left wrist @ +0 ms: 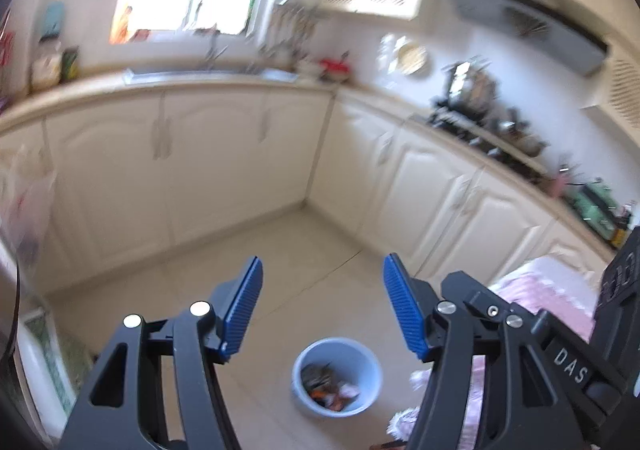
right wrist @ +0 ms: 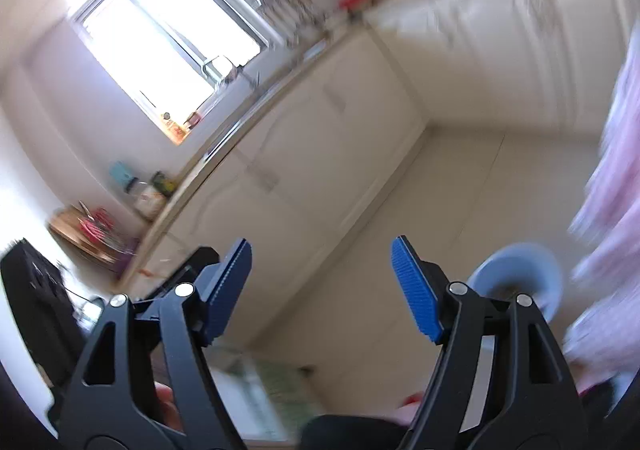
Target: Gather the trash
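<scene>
Basically, round pale-blue plastic bin (left wrist: 336, 376) sits on floor below-ahead of left gripper (left wrist: 322, 308), nearer it; right gripper (right wrist: 322, 290) off-side; both spread wide, empty.

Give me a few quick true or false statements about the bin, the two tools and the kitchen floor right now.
1. The left tool is open and holds nothing. True.
2. The bin on the floor is empty. False: it has trash in it.
3. The right tool is shut on a wrapper. False: it is open and holds nothing.
4. The bin is light blue and round. True.
5. The bin stands on the counter. False: it stands on the tiled floor.
</scene>
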Demonstrator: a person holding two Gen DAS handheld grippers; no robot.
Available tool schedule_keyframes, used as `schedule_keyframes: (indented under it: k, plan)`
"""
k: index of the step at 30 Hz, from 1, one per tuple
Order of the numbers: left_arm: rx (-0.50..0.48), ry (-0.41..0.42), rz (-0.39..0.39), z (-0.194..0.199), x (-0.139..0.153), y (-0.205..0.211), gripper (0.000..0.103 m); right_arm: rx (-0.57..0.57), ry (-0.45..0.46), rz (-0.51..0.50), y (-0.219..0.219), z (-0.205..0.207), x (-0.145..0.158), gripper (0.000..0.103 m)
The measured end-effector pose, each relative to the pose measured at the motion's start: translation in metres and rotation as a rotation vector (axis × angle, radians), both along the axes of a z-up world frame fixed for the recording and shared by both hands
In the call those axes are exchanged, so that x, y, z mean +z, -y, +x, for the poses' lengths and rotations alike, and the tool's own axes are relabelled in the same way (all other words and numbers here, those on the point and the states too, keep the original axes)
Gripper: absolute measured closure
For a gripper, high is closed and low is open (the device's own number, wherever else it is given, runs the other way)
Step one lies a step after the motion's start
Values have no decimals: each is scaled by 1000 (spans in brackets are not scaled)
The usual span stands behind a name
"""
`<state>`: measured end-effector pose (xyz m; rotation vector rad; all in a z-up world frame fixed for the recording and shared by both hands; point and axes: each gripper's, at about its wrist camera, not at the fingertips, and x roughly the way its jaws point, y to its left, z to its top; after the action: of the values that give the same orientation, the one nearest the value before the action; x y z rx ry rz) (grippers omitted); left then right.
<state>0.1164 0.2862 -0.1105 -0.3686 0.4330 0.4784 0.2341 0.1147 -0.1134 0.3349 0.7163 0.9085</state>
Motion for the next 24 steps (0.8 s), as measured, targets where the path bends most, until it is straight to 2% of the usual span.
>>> schedule_keyframes:
  k: [5, 10, 15, 20, 24]
  plan:
    - [-125, 120, 62, -5, 64, 71, 37, -125, 210, -22, 71, -27, 69, 30]
    - [-238, 188, 123, -17, 106, 141, 35, -272, 396, -78, 146, -63, 112, 29]
    - [-333, 243, 164, -38, 134, 199, 31, -363, 475, -90, 197, -96, 135, 27]
    - [-392, 278, 244, -66, 155, 250, 25, -437, 554, -114, 243, -133, 149, 23]
    - [-411, 311, 239, -91, 158, 273, 21, -475, 611, -139, 269, -165, 157, 20]
